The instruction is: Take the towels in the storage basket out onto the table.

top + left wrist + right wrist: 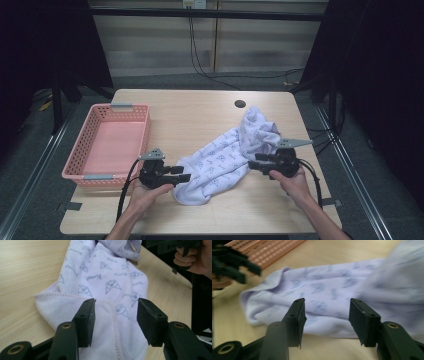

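Note:
A pale lilac towel [225, 160] printed with small grey figures lies crumpled on the wooden table [200, 110], running from the near middle up to the right. My left gripper [185, 173] sits at the towel's near left end and points right. In the left gripper view its jaws [116, 306] stand open over the hemmed corner of the towel [105, 282], pads off the cloth. My right gripper [252, 162] is at the towel's right side and points left. Its jaws [327, 306] are open, with the towel [332, 290] lying just beyond them.
A pink plastic basket [145, 135] stands at the table's left side, its rim [269, 252] also in the right gripper view. A round cable hole [240, 104] is near the far edge. Black cables run across the floor behind the table.

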`<state>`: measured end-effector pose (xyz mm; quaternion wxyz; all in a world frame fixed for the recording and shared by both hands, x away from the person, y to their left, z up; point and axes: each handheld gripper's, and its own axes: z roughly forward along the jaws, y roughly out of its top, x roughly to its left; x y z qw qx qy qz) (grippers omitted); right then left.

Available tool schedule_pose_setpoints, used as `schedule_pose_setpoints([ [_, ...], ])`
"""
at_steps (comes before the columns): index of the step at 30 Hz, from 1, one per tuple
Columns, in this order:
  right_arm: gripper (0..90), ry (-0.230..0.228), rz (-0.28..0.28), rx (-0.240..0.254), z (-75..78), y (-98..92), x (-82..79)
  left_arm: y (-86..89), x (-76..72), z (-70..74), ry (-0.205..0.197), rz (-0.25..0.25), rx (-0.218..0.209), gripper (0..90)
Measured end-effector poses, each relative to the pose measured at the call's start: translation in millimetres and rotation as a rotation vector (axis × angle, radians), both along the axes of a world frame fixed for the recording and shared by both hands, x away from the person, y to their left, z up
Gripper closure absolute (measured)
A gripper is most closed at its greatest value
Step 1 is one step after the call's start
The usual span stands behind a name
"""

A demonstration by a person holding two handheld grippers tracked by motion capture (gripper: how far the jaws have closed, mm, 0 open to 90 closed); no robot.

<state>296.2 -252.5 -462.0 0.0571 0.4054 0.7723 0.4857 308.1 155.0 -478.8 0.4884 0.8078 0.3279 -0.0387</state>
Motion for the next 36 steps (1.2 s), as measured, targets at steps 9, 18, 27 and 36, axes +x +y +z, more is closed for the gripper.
schedule_pose_setpoints([
  [9, 42.8, 0.047, 0.159, -0.097, -33.1, 52.8, -0.4, -5.2, 5.0, -23.2, 0.04, -0.006, 0.09, 53.3],
  [18, 84.1, 0.033, 0.16, -0.124, -29.5, 53.8, 0.8, 0.3, 0.8, -17.2, 0.04, -0.021, 0.074, 85.5],
  [27, 83.9, -0.034, 0.066, 0.04, 32.7, 3.6, 19.5, 15.5, -15.6, 27.3, 0.002, 0.026, -0.253, 85.7],
  [36, 76.0, -0.037, 0.048, 0.005, 29.2, 39.5, 64.2, 7.9, -31.5, 10.6, 0.028, 0.001, -0.113, 73.5],
])
